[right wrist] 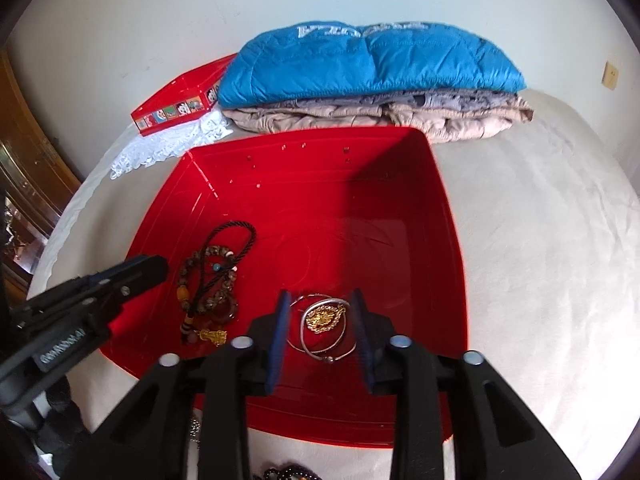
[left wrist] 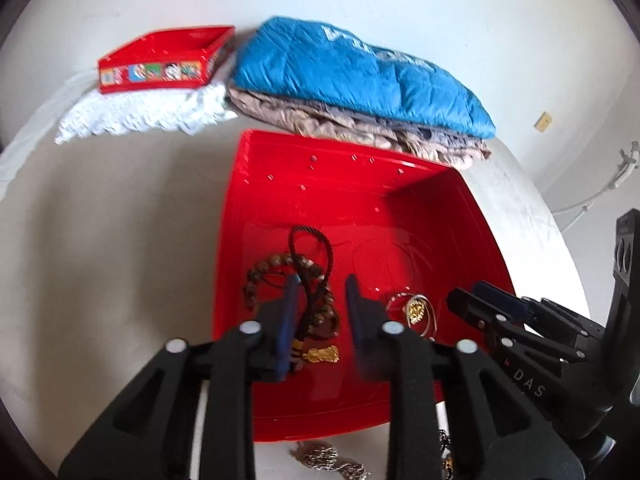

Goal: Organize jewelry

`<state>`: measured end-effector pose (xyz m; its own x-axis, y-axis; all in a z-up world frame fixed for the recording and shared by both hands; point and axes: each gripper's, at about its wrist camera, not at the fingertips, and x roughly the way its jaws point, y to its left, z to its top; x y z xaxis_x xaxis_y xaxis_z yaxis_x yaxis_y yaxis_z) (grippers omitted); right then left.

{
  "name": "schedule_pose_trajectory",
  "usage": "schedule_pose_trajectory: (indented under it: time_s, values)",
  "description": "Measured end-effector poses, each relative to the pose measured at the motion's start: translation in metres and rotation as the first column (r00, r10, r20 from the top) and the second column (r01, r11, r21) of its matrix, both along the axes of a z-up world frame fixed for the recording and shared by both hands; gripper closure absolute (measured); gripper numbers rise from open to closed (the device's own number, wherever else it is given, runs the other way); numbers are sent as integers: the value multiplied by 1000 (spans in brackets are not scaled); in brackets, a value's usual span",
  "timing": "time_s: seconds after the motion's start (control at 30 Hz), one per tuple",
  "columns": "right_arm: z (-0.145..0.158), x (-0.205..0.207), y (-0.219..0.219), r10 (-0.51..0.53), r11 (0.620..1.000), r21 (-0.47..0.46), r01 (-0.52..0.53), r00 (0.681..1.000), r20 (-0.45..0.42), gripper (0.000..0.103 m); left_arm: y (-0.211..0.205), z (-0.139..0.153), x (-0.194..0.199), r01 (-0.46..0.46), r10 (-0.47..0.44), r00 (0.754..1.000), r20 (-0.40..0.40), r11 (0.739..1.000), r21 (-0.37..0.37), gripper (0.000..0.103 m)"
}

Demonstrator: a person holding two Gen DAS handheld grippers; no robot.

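Observation:
A red plastic tray (left wrist: 472, 248) (right wrist: 448, 264) lies on the bed. In it lie a brown bead bracelet with a dark cord and gold pendant (left wrist: 316, 300) (right wrist: 212, 280), and silver bangles with a gold pendant (left wrist: 416, 312) (right wrist: 324, 320). My left gripper (left wrist: 322, 284) is open, its fingers either side of the beads and cord, holding nothing. My right gripper (right wrist: 320, 300) is open above the silver bangles, empty. The right gripper also shows in the left wrist view (left wrist: 480, 300); the left gripper shows in the right wrist view (right wrist: 152, 268).
A silver chain (left wrist: 332, 460) and dark beads (right wrist: 288, 472) lie on the bed in front of the tray. Behind it are folded blue and beige quilts (left wrist: 360, 80) (right wrist: 368, 68), a small red box (left wrist: 164, 60) (right wrist: 180, 100) on white lace (left wrist: 140, 116).

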<state>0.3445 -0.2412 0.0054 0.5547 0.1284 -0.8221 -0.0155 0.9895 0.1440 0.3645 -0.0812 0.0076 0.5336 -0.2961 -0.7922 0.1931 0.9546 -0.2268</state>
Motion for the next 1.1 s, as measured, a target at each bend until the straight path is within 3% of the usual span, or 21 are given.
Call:
schedule_pose_trajectory:
  time_s: [0.13,0.4,0.53,0.67,0.83,0.97,1.1]
  values:
    - [3,-2,-4,-8,1000,5,8,1000,3,67,6,11,-4,-23,23,999,42,999,21,76]
    - [17,-18,-11,-23,1000,15,22,999,38,56,20,26,-17,-72,68,994,85,996,50,59]
    - [23,-31,-8,-12,1000,9,12,999,49,45,25,33,-34,-64,59,994,93,996,55,29]
    - [29,-49,-4,11,999,30,-13,999,45,34,33,39,-59,-73,63,990,122,994,75,15]
    - [37,-77,1,19,1000,9,-20,997,75,11,46,33,-86,-75,67,993,101,995,73,12]
    - [38,-100,2,45,999,25,-47,996,78,4,57,26,-108,-80,75,994,78,994,71,11]
    - [35,-126,4,67,997,18,-69,995,71,4,64,22,-134,-81,72,994,84,990,111,8]
